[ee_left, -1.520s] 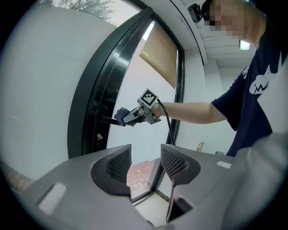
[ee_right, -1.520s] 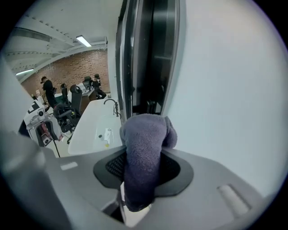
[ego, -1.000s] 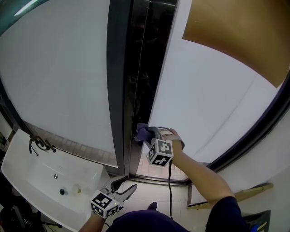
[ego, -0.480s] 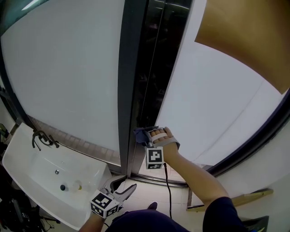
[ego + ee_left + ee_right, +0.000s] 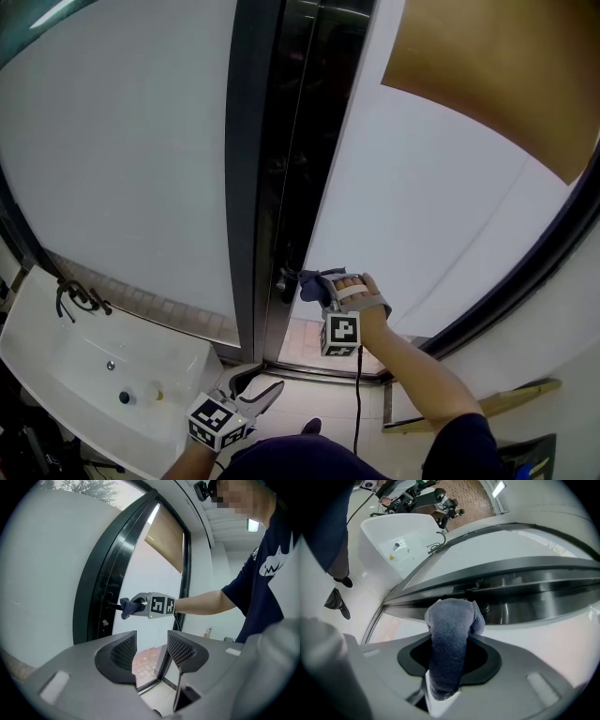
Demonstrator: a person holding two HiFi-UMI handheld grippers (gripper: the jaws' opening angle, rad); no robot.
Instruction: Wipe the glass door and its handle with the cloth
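We judge the handle step is in hand. Our right gripper is clamped on the cloth, a soft blue-grey roll bunched between its jaws, held up at the dark handle on the glass door. The next move likely calls for rubbing along that handle. Our left gripper hangs low, jaws apart, empty.

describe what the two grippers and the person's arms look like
The left gripper and right gripper are grey plastic, each with a cube of black-and-white square markers. The left one's jaws have dark, mesh-textured pads. A white strap runs over the right gripper, and a black cable hangs from it. The person wears a dark navy short sleeve; the forearms are bare.
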